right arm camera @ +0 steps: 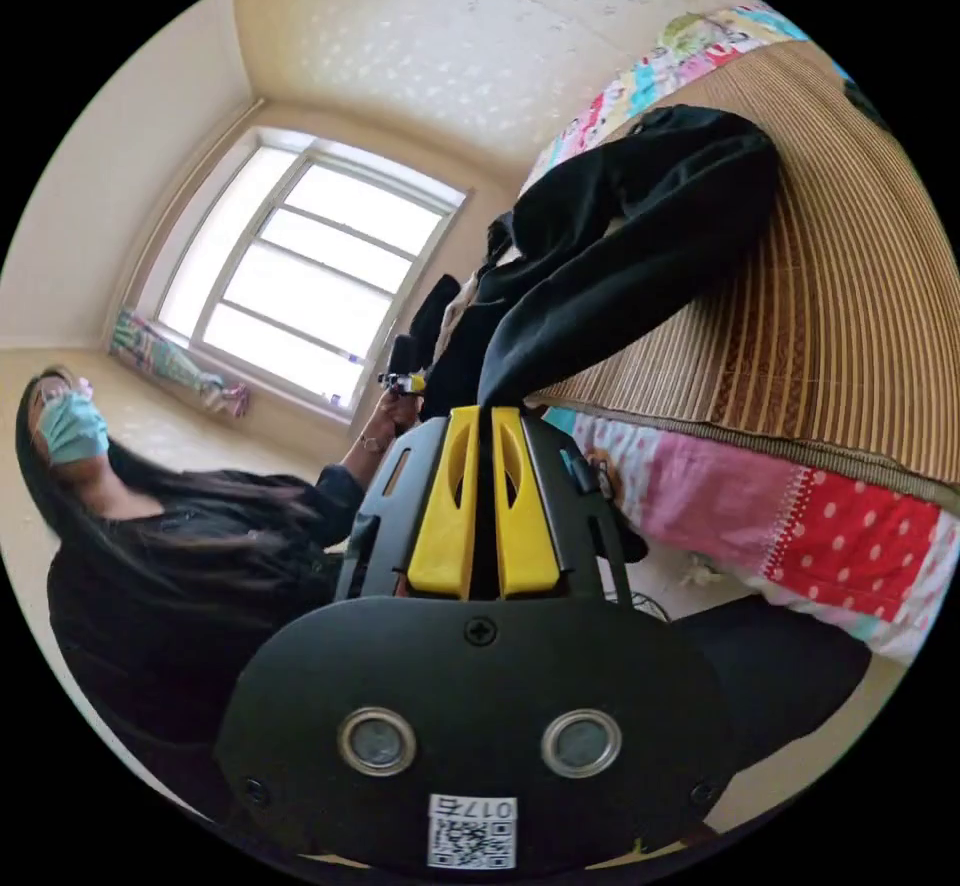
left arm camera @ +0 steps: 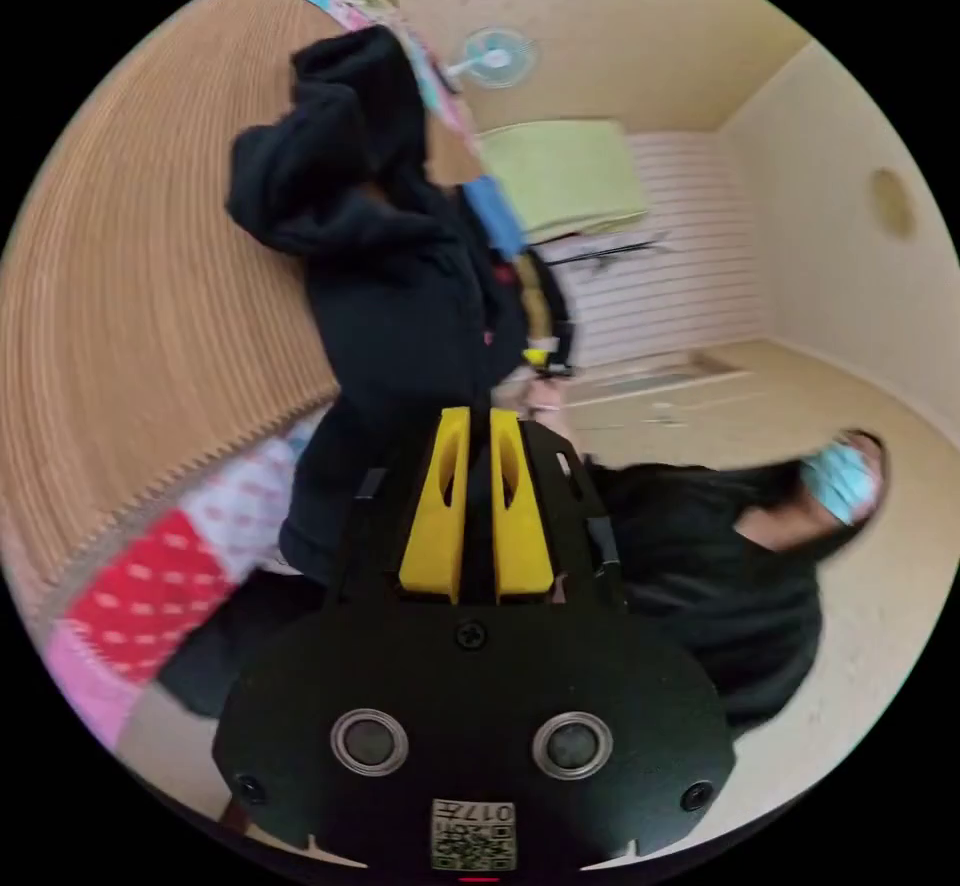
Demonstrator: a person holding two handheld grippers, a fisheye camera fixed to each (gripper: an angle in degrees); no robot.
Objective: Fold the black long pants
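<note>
The black long pants (right arm camera: 610,256) hung lifted, their far end draped on the bamboo mat (right arm camera: 850,326) that covered the bed, above the patchwork quilt (right arm camera: 850,546). The right gripper (right arm camera: 482,426) had its yellow jaws closed on a pinch of the cloth. The left gripper (left arm camera: 470,426) was likewise clamped on the black fabric (left arm camera: 400,296). The step looked like lifting the pants to spread them; next would be laying them flat on the mat.

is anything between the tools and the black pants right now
Nothing visible: the right tool and left tool each appear to pinch the black long pants directly, above the woven bamboo mat.
</note>
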